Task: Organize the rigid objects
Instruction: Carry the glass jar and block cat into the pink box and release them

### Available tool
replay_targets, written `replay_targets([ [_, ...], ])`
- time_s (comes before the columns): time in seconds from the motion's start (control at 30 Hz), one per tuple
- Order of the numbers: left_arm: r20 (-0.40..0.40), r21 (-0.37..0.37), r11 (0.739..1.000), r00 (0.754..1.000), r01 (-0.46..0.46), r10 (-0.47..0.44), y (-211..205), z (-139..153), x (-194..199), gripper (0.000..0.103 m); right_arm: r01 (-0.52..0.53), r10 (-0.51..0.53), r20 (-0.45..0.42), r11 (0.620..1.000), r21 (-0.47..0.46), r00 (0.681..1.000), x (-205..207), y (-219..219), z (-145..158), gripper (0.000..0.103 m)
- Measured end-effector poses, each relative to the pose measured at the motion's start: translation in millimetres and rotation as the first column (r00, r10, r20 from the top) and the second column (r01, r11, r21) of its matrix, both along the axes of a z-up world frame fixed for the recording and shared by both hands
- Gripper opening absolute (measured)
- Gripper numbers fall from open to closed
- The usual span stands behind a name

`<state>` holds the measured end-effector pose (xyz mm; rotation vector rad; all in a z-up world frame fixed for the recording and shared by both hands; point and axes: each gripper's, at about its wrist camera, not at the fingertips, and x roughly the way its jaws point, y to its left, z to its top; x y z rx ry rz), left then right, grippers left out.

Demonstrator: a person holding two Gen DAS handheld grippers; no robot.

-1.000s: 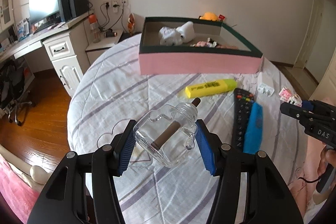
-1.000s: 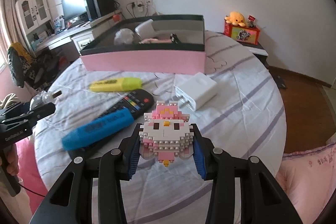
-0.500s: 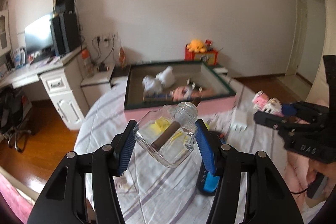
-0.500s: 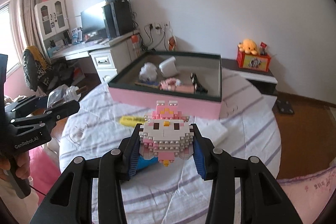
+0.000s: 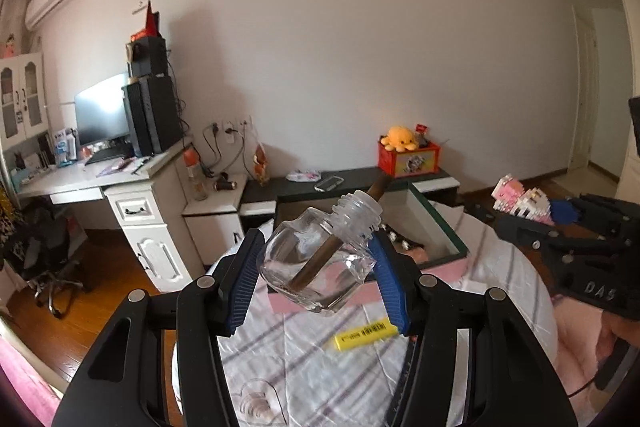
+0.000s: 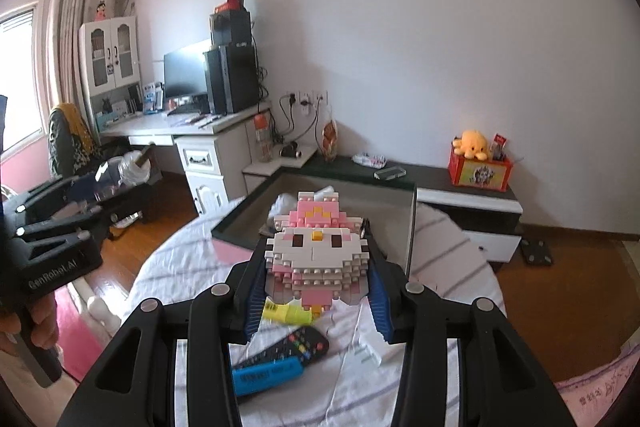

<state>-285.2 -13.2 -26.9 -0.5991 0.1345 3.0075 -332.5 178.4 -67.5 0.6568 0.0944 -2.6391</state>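
My left gripper (image 5: pixel 316 281) is shut on a clear glass bottle (image 5: pixel 320 269) with a brown wick stick, held high above the round table (image 5: pixel 304 359). My right gripper (image 6: pixel 316 287) is shut on a pink and white brick-built cat figure (image 6: pixel 316 259), also held high. The pink box with a dark green rim (image 5: pixel 444 235) stands at the table's far side, below and beyond both grippers; it also shows in the right wrist view (image 6: pixel 410 227). Each gripper shows at the side of the other's view.
On the striped cloth lie a yellow highlighter (image 5: pixel 366 333), a black remote (image 6: pixel 296 345), a blue highlighter (image 6: pixel 266 377) and a white charger (image 6: pixel 370 345). A desk with monitor (image 5: pixel 100 115) stands left; a low dark cabinet (image 6: pixel 460 187) runs behind the table.
Both grippers have risen well above the table with their objects and moved toward the pink box. The bottle and the brick figure stay gripped.
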Motion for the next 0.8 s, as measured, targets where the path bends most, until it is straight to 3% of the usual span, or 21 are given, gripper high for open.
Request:
replay_targets([
  [0.47, 0.024, -0.031, 0.999, 0.999, -0.039, 0.039, 2, -13, -78, 0.055, -0.014, 0.013, 0.027, 0.999, 0.052, 1.000, -65, -7, -10, 0.044],
  [0.67, 0.105, -0.011, 1.000, 0.994, 0.030, -0.028, 7, -31, -133, 0.055, -0.019, 0.012, 0.092, 0.997, 0.077, 0.996, -109, -5, -26, 0.044],
  [0.8, 0.182, -0.020, 1.000, 0.983, 0.024, -0.020, 7, -53, -169, 0.055, -0.012, -0.004, 0.144, 0.994, 0.110, 0.990, -141, -3, -43, 0.044],
])
